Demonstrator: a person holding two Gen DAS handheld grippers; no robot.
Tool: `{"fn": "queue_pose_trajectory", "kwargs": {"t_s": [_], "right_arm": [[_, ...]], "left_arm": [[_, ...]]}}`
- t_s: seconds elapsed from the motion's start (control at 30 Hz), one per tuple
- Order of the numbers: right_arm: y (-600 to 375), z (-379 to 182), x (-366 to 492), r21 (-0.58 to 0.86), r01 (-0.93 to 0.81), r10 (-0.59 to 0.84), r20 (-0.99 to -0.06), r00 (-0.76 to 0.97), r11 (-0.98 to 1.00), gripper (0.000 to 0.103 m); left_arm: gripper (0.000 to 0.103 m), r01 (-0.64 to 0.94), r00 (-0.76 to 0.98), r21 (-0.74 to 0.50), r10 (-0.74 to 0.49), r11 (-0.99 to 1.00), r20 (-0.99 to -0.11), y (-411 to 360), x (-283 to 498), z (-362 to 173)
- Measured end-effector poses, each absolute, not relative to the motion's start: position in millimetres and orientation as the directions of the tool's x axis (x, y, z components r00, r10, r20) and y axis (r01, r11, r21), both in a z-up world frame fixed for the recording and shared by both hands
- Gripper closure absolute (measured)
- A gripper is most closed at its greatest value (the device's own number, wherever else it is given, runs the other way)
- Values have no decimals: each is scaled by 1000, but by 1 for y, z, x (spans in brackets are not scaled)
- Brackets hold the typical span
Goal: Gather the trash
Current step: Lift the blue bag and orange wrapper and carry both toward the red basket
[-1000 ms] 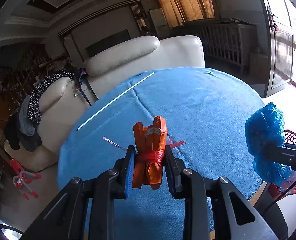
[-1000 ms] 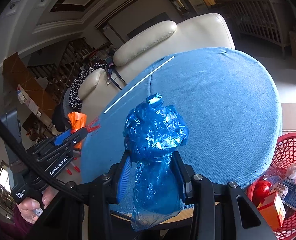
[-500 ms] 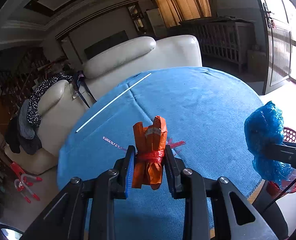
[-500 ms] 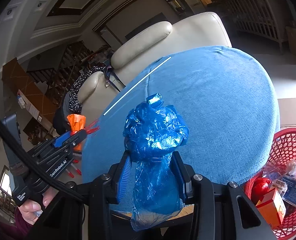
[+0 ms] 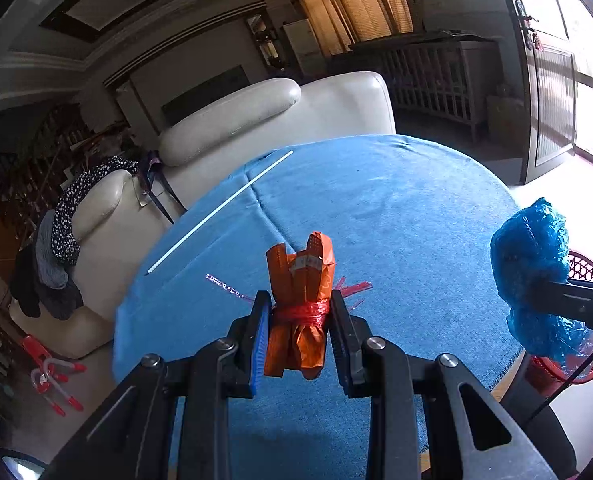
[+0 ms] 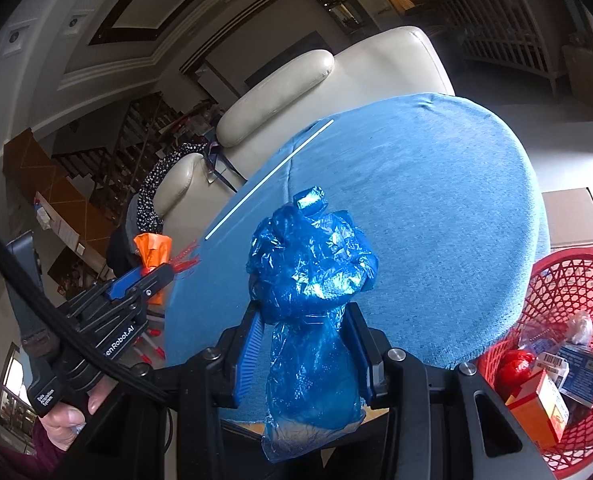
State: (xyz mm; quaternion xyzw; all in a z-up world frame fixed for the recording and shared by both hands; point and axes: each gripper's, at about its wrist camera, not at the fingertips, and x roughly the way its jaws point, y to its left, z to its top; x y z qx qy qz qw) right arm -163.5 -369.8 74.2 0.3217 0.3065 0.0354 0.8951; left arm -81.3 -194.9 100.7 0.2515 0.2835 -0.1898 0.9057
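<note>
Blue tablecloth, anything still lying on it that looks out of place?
Yes: a white straw lies diagonally near the tablecloth edge, and thin red plastic shreds sit behind the orange wrapper held in the left gripper.

You are in a home living room. Ahead of your jaws, past the round table (image 5: 396,216) with its blue cloth, stands a cream leather sofa (image 5: 256,120) with clothes (image 5: 56,232) draped over its arm. Beyond it are a dark staircase (image 6: 108,160), heavy curtains (image 5: 360,4) and a moulded ceiling (image 5: 96,8). Down to the right of your jaws a red basket (image 6: 568,280) sits on the floor.
</note>
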Motion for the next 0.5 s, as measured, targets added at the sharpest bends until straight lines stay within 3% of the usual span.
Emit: {"fn": "queue_pose_trajectory", "kwargs": {"t_s": [0.5], "right_arm": [[-383, 72, -176, 614, 156, 247, -519, 818, 773, 60]], "left_arm": [[73, 507, 763, 363, -211, 782, -611, -211, -90, 99]]}}
